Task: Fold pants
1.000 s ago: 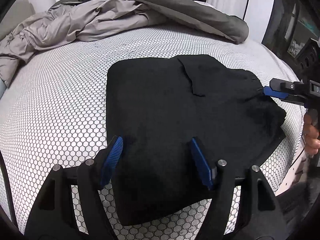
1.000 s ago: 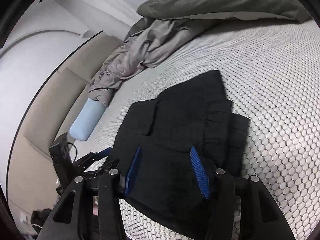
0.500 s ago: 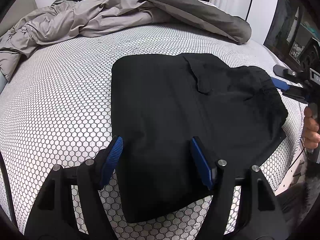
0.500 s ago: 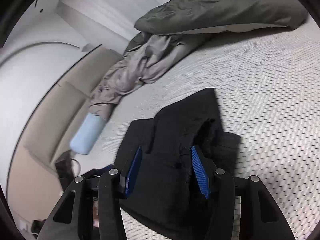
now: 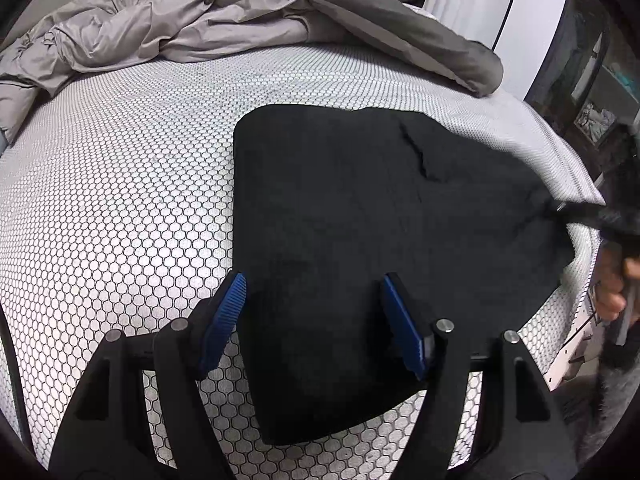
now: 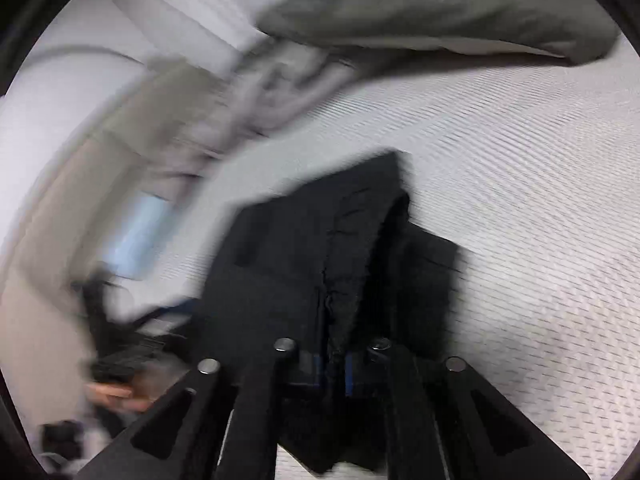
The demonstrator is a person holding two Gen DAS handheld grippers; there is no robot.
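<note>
The black pants lie folded into a thick rectangle on the honeycomb-patterned bed cover. My left gripper is open and empty, its blue pads straddling the near edge of the pants. My right gripper is shut on the pants' edge, pinching a raised fold of the black cloth; this view is motion-blurred. In the left wrist view the right gripper shows blurred at the pants' right edge.
A crumpled grey duvet and an olive-grey blanket lie at the far side of the bed. A light blue pillow sits by the beige headboard. The bed's right edge borders dark furniture.
My right gripper has closed on the pants' edge and lifted a fold of it. My left gripper stays open over the near edge.
</note>
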